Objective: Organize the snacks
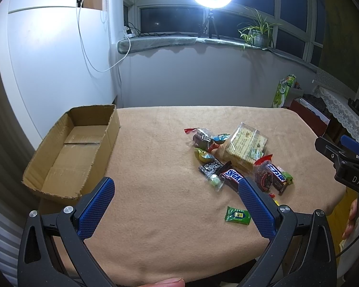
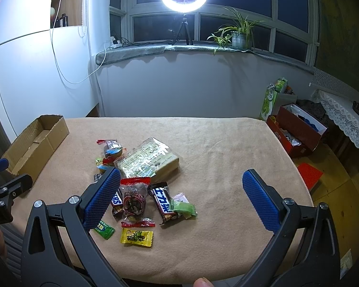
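Now both grippers, left gripper (image 1: 177, 189) and right gripper (image 2: 182, 181), stand wide open, holding nothing; two Snickers bars (image 2: 164, 203), one cardboard box (image 1: 69, 153).

A bench (image 1: 155, 215) under a tan cloth fills the view. The left tool (image 1: 177, 191) hangs above its near edge, blue-padded jaws spread wide with nothing between them. At the left edge sits an open cardboard box (image 1: 59, 179) — bare inside. Right of centre lies a heap of wrapped snacks (image 1: 239, 157), with one green candy (image 1: 237, 215) apart, nearer the camera. The right tool (image 1: 347, 160) shows at the far right.
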{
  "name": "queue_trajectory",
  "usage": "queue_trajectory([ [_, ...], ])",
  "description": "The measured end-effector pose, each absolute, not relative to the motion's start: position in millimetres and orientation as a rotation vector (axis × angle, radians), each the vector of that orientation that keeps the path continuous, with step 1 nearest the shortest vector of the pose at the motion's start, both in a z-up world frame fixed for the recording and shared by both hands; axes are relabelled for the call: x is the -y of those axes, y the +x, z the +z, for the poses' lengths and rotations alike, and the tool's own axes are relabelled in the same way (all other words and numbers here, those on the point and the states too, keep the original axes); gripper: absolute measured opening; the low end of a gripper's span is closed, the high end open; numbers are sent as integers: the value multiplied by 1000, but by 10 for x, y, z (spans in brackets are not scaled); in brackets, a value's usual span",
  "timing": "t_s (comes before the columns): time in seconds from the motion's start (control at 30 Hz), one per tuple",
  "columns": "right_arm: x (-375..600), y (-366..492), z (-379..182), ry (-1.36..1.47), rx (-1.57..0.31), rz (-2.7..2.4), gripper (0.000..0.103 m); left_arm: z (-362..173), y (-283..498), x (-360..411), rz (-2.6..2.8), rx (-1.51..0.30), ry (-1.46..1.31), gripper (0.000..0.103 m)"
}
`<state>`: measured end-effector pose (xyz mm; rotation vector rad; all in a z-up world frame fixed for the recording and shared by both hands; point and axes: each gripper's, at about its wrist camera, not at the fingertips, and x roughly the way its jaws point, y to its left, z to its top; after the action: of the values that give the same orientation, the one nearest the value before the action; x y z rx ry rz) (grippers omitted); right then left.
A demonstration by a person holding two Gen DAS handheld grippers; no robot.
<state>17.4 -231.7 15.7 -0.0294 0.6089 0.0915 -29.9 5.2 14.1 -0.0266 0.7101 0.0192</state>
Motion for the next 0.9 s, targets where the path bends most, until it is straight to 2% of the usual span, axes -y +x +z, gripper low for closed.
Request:
queue_trajectory([
  [0.9, 2324, 157, 155, -37, -616, 95, 103, 122, -304, -70, 19, -713, -31, 103],
])
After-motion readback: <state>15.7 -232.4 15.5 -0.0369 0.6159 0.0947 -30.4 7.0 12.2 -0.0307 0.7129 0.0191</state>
